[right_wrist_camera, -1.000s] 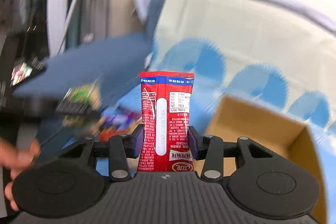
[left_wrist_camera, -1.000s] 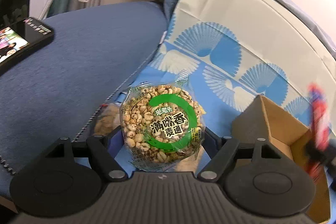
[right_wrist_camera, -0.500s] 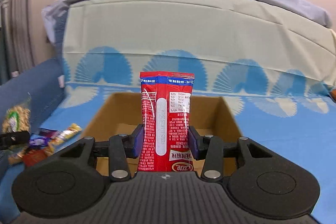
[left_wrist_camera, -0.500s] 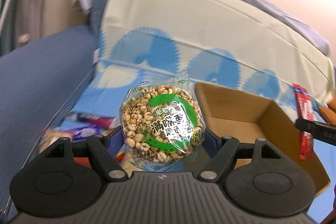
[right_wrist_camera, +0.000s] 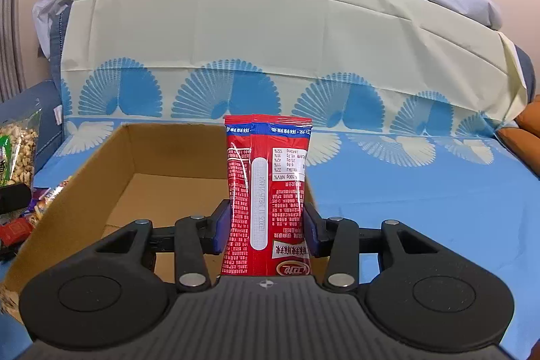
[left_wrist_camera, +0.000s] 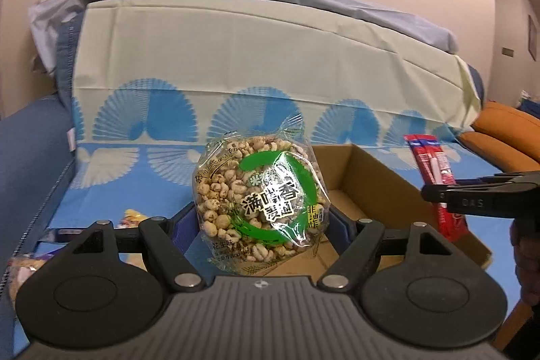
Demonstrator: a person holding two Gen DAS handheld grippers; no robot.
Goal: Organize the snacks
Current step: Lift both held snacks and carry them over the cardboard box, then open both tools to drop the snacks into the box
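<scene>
My left gripper [left_wrist_camera: 261, 218] is shut on a round clear bag of puffed grain with a green ring label [left_wrist_camera: 260, 196], held upright at the left side of an open cardboard box [left_wrist_camera: 381, 177]. My right gripper [right_wrist_camera: 266, 231] is shut on a red snack packet [right_wrist_camera: 266, 191], held upright over the near right part of the same box [right_wrist_camera: 111, 171]. The box floor that shows is bare. The right gripper and its red packet [left_wrist_camera: 435, 181] show at the right of the left wrist view. The puffed grain bag [right_wrist_camera: 17, 150] shows at the left edge of the right wrist view.
The box lies on a sofa seat covered with a blue and cream fan-patterned cloth [right_wrist_camera: 405, 191]. Several loose snack packets [right_wrist_camera: 20, 218] lie on the seat left of the box. An orange cushion [left_wrist_camera: 506, 130] is at the far right. The blue sofa arm [left_wrist_camera: 27, 137] is at the left.
Both grippers have swung right from the sofa arm and the snack pile to the cardboard box, each still holding its snack. The box now fills more of both views.
</scene>
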